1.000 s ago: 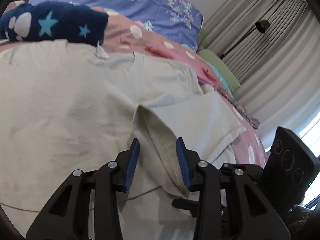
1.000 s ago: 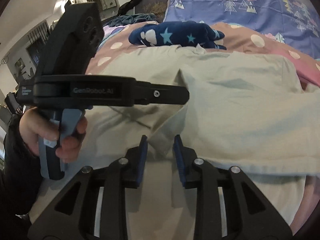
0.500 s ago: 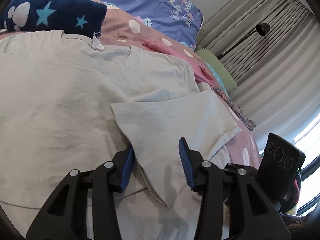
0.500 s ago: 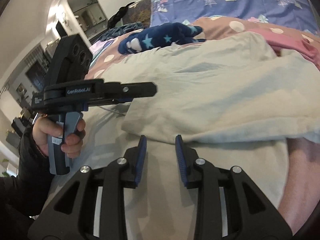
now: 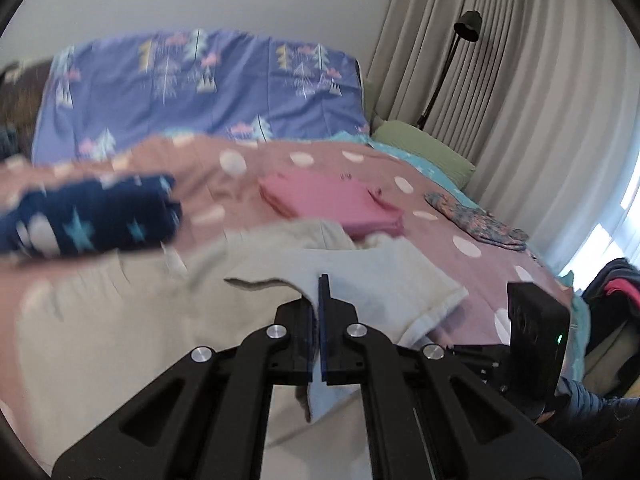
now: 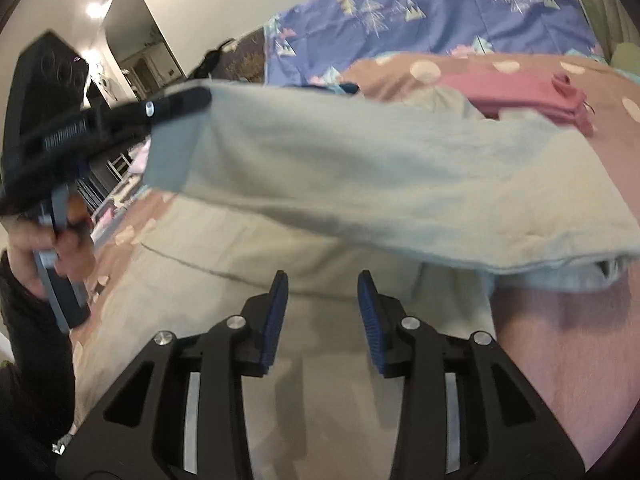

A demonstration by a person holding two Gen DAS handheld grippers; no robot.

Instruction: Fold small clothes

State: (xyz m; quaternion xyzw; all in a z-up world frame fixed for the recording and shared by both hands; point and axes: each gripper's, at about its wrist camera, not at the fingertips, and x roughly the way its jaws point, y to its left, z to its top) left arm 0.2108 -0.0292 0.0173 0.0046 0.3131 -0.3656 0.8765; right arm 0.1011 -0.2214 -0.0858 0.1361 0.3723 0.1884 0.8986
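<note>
A pale grey-green T-shirt [image 5: 120, 320] lies spread on the bed. My left gripper [image 5: 322, 284] is shut on a folded edge of the shirt and holds it lifted off the bed. In the right wrist view that gripper [image 6: 176, 104] shows at upper left with the shirt's lifted flap [image 6: 360, 184] stretched from it across the view. My right gripper [image 6: 322, 288] is open and empty, low over the flat part of the shirt [image 6: 224, 280], below the flap.
A navy star-patterned garment [image 5: 88, 216] and a folded pink garment [image 5: 332, 200] lie on the dotted pink bedspread [image 5: 440, 248] behind the shirt. A purple tree-print pillow [image 5: 200, 84] stands at the head. Curtains [image 5: 540, 120] and a floor lamp [image 5: 468, 24] stand on the right.
My left gripper was open around the shirt's fold; it has shut on it and lifted it. My right gripper has opened wider and drawn back from the shirt's edge.
</note>
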